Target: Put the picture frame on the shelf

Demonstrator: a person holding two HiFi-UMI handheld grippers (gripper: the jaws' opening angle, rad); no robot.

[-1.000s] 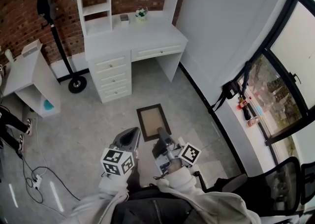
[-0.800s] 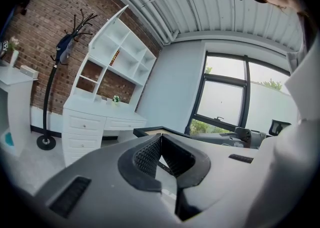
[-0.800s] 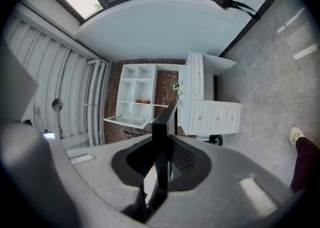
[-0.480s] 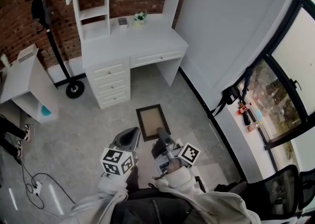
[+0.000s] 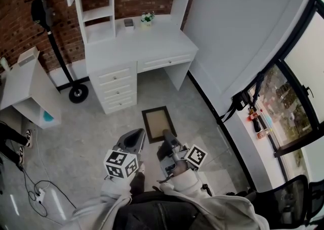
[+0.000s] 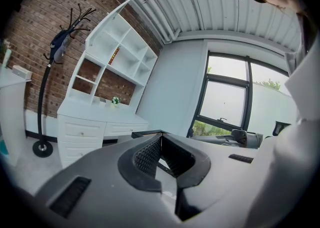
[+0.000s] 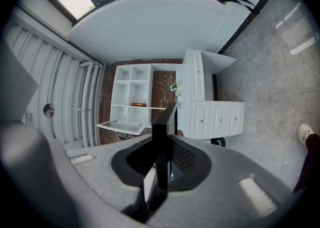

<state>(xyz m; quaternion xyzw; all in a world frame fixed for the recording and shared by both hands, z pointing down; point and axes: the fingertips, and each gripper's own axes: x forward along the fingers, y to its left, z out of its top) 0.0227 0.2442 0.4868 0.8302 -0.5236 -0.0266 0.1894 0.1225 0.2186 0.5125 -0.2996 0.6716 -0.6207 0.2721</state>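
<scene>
A dark-rimmed picture frame (image 5: pixel 156 123) with a pale middle is carried flat above the grey floor. My right gripper (image 5: pixel 166 136) is shut on its near edge. In the right gripper view the frame's dark edge (image 7: pixel 163 132) stands between the jaws and runs toward the white shelf unit (image 7: pixel 131 96). My left gripper (image 5: pixel 135 135) rides beside it on the left, shut and empty, with its jaw tips (image 6: pixel 160 136) touching. The shelf unit (image 5: pixel 99 11) sits on a white desk (image 5: pixel 136 42) ahead, against the brick wall.
A small plant (image 5: pixel 147 17) and a grey box (image 5: pixel 128 22) stand on the desk. To the left are a black coat stand (image 5: pixel 55 37), a white side table (image 5: pixel 28 85), floor cables (image 5: pixel 35 188) and a person's shoes (image 5: pixel 24 140). A black office chair (image 5: pixel 298 198) and windows lie to the right.
Both grippers and the frame have moved forward toward the desk, which now sits lower and nearer in the head view. The grip on the frame is unchanged.
</scene>
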